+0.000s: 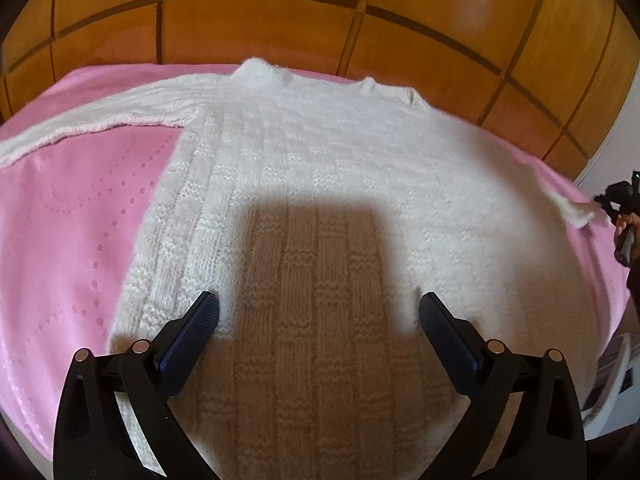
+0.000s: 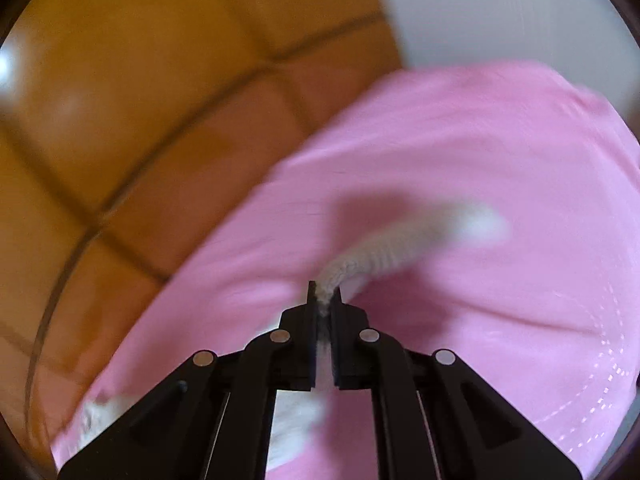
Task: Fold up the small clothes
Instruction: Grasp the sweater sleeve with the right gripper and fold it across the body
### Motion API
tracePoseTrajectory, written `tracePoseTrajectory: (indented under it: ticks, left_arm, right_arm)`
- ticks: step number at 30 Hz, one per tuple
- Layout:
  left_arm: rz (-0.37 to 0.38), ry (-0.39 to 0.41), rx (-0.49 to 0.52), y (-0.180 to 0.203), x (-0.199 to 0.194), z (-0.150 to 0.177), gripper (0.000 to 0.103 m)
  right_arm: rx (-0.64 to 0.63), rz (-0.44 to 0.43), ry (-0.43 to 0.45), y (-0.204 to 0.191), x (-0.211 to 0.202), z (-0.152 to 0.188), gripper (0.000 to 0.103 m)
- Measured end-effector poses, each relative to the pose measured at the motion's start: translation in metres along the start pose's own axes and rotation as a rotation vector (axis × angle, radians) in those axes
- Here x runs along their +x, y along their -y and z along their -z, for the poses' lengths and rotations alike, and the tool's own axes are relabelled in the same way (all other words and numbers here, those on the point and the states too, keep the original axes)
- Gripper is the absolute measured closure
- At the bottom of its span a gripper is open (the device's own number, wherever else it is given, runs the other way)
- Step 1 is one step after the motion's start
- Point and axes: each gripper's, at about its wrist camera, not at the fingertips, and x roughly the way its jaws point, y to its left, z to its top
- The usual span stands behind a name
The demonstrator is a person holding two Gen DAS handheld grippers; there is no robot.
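Sleeve caught in my right gripper (image 2: 325, 294), body of the white knitted sweater (image 1: 320, 184) lying flat on the pink blanket (image 1: 72, 208).

Item: one small sweater, spread face down or face up, I cannot tell which, with its collar toward the wooden headboard (image 1: 260, 28) and its other sleeve (image 1: 92, 124) stretched out to the side. My left gripper (image 1: 319, 308) hangs over the hem with its fingers wide apart, nothing between them, pressing nothing. My right fingers are pinched together on a narrow strip of sleeve (image 2: 384, 256); the view is blurred. Risks, as I judge them: the thin bite of loose knit may slip free; with the hem unpinned, a pull may drag the whole body askew and crease the fold line.
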Motion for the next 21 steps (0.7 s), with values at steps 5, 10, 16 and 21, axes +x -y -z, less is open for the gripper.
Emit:
tracePoseTrajectory:
  ticks: [5, 10, 16, 21]
  left_arm:
    - [0.058, -0.019, -0.049, -0.008, -0.003, -0.008, 0.004]
    - [0.036, 0.022, -0.055, -0.012, -0.015, -0.016, 0.004]
    - [0.050, 0.049, -0.111, -0.023, -0.022, -0.030, 0.004]
    - [0.069, 0.083, -0.092, -0.023, -0.025, -0.046, 0.004]
  right_arm:
    - [-0.235, -0.169, -0.035, -0.105, -0.015, 0.033, 0.099]
    - [-0.441, -0.342, -0.138, -0.221, -0.013, 0.108, 0.099]
    - [-0.608, -0.442, -0.272, -0.309, -0.014, 0.215, 0.098]
    - [-0.664, -0.526, -0.334, -0.331, -0.026, 0.268, 0.040]
